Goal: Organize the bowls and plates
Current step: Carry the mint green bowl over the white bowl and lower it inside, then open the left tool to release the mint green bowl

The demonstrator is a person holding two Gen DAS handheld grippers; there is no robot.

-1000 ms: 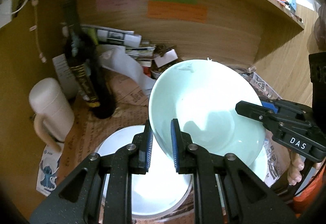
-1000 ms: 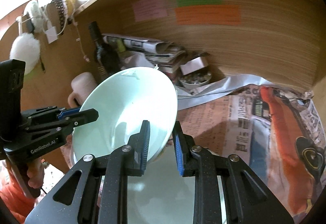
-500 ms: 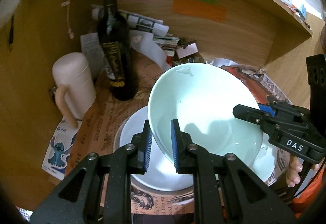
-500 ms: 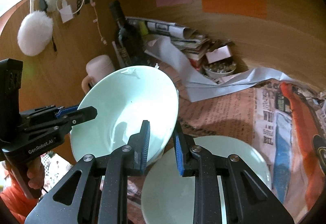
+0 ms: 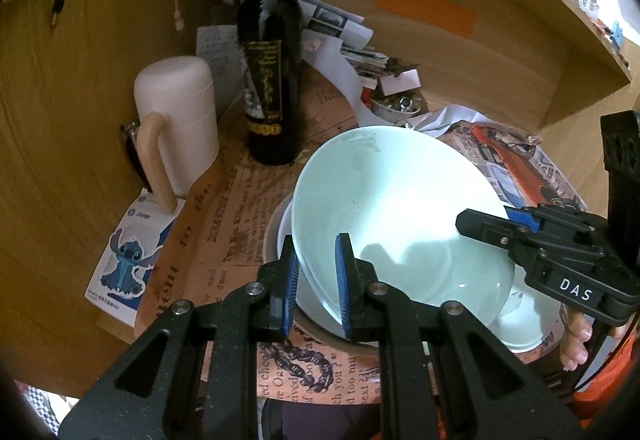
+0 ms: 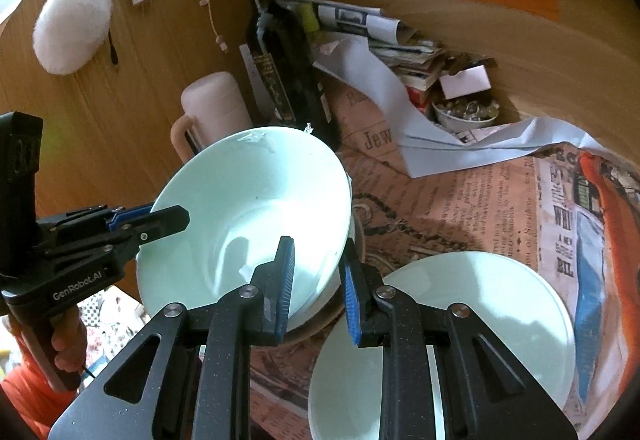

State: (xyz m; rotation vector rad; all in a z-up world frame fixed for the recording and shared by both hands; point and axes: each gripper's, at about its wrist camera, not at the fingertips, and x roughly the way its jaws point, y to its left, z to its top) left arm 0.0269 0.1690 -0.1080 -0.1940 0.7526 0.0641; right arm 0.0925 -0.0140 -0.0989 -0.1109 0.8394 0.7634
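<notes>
A pale mint bowl (image 5: pixel 400 208) (image 6: pixel 248 208) hangs tilted between both grippers. My left gripper (image 5: pixel 316 280) is shut on its near left rim, one pad inside and one outside. My right gripper (image 6: pixel 318 284) is shut on the opposite rim, and its fingertips (image 5: pixel 480 224) show in the left wrist view. The left gripper's fingertips (image 6: pixel 168 220) reach over the rim in the right wrist view. Just under the bowl lies a white plate with a tan rim (image 5: pixel 276 236) (image 6: pixel 320 316), mostly hidden. A second pale plate (image 6: pixel 480 312) lies flat on the newspaper to the right.
A dark wine bottle (image 5: pixel 268 72) and a cream mug with a handle (image 5: pixel 180 120) stand behind the bowl at left. Stacked papers and a small dish of oddments (image 6: pixel 466 116) sit at the back. Newspaper (image 6: pixel 460 200) covers the table. Wooden walls close in behind and left.
Both grippers have carried the bowl together leftward and down. It now hangs low over the tan-rimmed plate, and the second plate shows fully at the right.
</notes>
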